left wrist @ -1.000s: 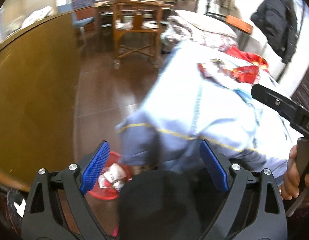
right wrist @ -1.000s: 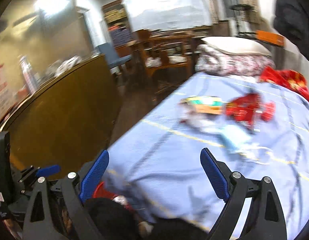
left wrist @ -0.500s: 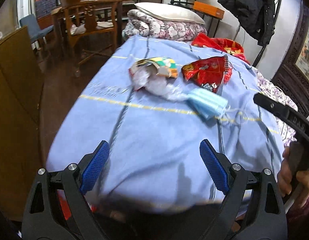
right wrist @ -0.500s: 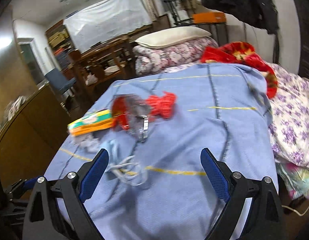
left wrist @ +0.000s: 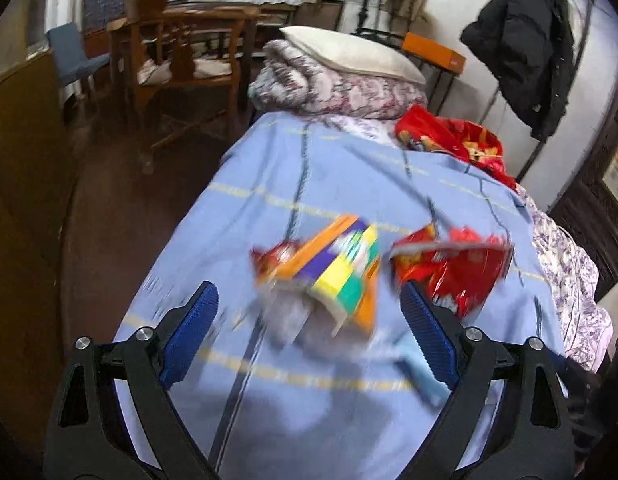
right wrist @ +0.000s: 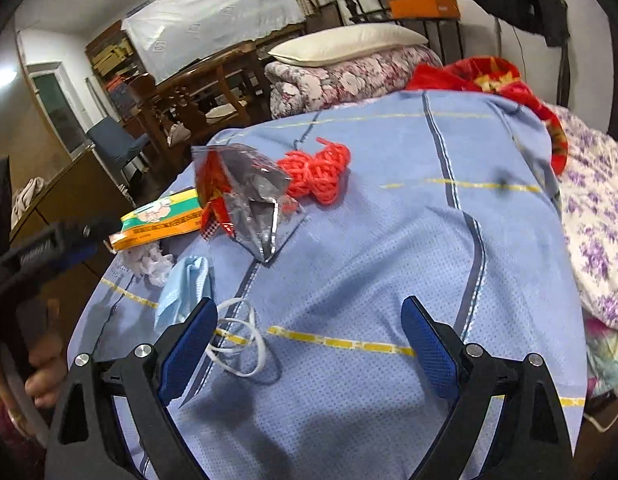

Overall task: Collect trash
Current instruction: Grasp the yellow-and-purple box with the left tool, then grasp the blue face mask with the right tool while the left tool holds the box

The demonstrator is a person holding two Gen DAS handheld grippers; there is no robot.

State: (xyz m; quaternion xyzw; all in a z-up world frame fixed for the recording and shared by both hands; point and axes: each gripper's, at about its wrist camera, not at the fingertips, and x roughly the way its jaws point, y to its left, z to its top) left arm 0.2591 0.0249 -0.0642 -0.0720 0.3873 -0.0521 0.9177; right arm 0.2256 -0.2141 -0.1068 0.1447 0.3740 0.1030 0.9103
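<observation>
Trash lies on a blue bed sheet. A colourful cardboard box sits just ahead of my open, empty left gripper, with crumpled white tissue under it and a red snack bag to its right. In the right wrist view the box, the tissue, a blue face mask, the silver-lined red bag and red yarn lie ahead and left of my open, empty right gripper. My left gripper shows at the left edge.
A pillow on a folded floral quilt sits at the bed's far end, beside a red blanket. Wooden chairs and a brown cabinet stand left of the bed. A black coat hangs on the right wall.
Both grippers have swung up from the floor and the red bin onto the bed. The left one has moved in close to the box and tissue. Both stay open.
</observation>
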